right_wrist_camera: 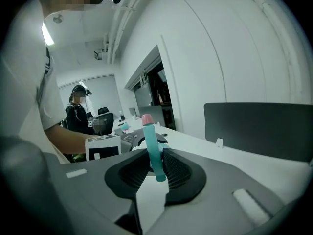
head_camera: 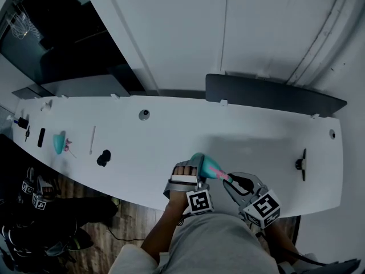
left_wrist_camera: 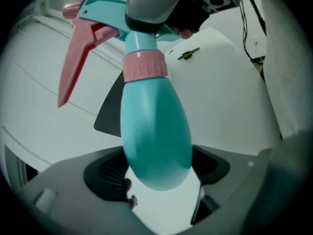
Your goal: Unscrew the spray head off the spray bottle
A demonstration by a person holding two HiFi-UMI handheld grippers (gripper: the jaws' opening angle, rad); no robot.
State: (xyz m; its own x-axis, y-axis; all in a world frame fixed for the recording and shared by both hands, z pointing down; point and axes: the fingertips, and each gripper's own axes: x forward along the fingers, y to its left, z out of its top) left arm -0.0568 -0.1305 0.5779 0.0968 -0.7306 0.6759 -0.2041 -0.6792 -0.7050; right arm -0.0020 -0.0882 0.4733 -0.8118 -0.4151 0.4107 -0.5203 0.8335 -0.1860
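Note:
A teal spray bottle (head_camera: 198,160) is held off the white table (head_camera: 171,136), tilted, near its front edge. My left gripper (head_camera: 191,170) is shut on the bottle's fat body (left_wrist_camera: 154,131), which fills the gap between both pads. Above the body sit a pink screw collar (left_wrist_camera: 144,66) and the teal spray head with its pink trigger (left_wrist_camera: 73,58). My right gripper (head_camera: 232,181) is shut on the spray head (right_wrist_camera: 152,146); the thin teal part stands between the ribbed pads with the pink nozzle (right_wrist_camera: 146,118) poking out beyond them. A grey finger (left_wrist_camera: 151,4) of it covers the head's top.
On the table's left part lie a teal object (head_camera: 59,142), a white stick (head_camera: 92,140), a black round piece (head_camera: 103,158) and a black bar (head_camera: 41,137). A grey divider panel (head_camera: 274,95) stands at the back edge, a black clamp (head_camera: 301,164) at the right. A person (right_wrist_camera: 78,112) sits far behind.

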